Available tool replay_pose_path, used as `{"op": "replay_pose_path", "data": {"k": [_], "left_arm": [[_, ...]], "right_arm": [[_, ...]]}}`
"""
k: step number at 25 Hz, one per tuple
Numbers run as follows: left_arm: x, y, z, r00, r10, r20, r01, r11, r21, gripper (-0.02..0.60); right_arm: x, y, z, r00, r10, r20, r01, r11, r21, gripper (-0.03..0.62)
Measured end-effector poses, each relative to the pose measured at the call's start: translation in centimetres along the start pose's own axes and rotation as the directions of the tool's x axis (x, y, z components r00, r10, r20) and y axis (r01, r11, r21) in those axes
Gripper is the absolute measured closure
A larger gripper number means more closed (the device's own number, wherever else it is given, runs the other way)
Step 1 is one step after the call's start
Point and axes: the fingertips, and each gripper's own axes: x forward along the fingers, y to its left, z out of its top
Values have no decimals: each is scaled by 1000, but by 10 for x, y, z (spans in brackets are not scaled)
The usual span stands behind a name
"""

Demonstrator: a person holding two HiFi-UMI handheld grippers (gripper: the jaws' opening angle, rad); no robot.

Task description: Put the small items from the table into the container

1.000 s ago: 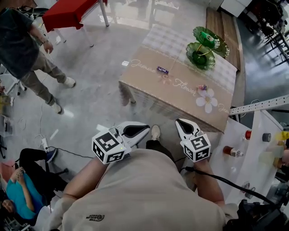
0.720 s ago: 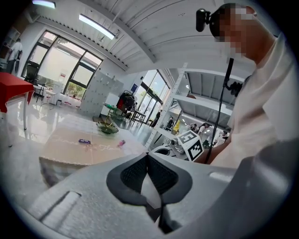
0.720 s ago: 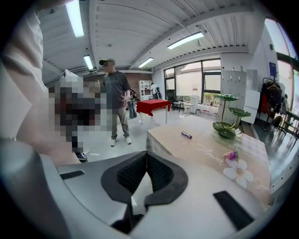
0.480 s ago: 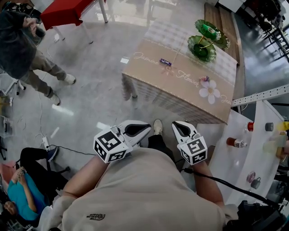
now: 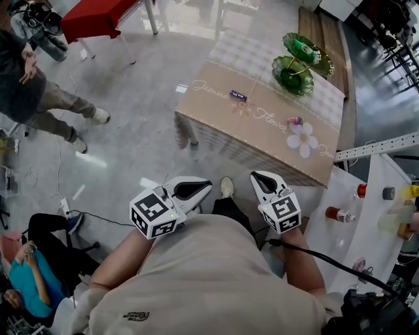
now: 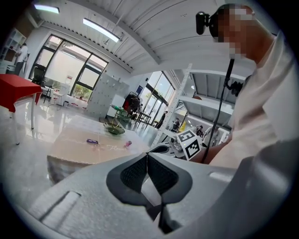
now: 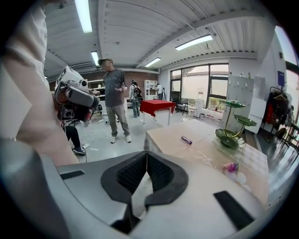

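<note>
A purple wrapped item point(image 5: 237, 96) and a small pink item point(image 5: 294, 121) lie on the beige-clothed table point(image 5: 262, 141) ahead of me. At the table's far end stands a green tiered glass dish point(image 5: 291, 75). My left gripper point(image 5: 211, 184) and right gripper point(image 5: 254, 175) hover close to my body, well short of the table, and both are shut and empty. In the left gripper view the shut jaws point(image 6: 147, 155) point toward the purple item point(image 6: 92, 141) and the pink item point(image 6: 127, 144). The right gripper view shows my shut right gripper point(image 7: 146, 153), the purple item point(image 7: 187, 139) and the dish point(image 7: 229, 137).
A white shelf point(image 5: 366, 222) with bottles and jars stands at my right. A red table point(image 5: 98, 16) is at the far left. One person point(image 5: 39, 85) stands on the grey floor and another sits at the lower left point(image 5: 26, 268). A cable point(image 5: 327, 262) trails from my right gripper.
Both grippers have drifted slightly and stay shut. The standing person at the upper left has shifted and raised an arm.
</note>
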Motion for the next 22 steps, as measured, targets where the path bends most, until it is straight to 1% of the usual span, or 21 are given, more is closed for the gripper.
{"op": "replay_pose_path", "data": {"k": [3,6,9,11,12,14,17,22], "left_arm": [[16,5,15,1000,6,8,-6,1000,1,574],[37,10,30,1000,3,11,-3,1000,5,574],[56,16,41,1000,7,16,-7,1000,6,574],[68,23,47,1000,18,18,-18,1000,3,574],[74,26,50,1000,23,19,-23,1000,0,574],[85,30,55,999,30,17,-30,1000,-3,574],[100,37,61,999,40,10,-40,999,-5,574],[121,46,74,998,66,11,-66,998,-7,574]], "right_arm": [[0,-32,2,1000,-3,-8,3,999,-46,576],[3,-72,-4,999,-19,-41,14,995,-101,572],[7,-116,-16,997,-41,-70,33,992,-119,569],[10,-146,-24,994,-61,-90,49,990,-130,543],[11,-162,-28,992,-73,-104,58,988,-142,515],[14,-191,-37,987,-96,-132,72,982,-174,488],[19,-229,-52,977,-118,-180,78,973,-218,466],[33,-279,-69,958,-135,-252,56,954,-295,433]]}}
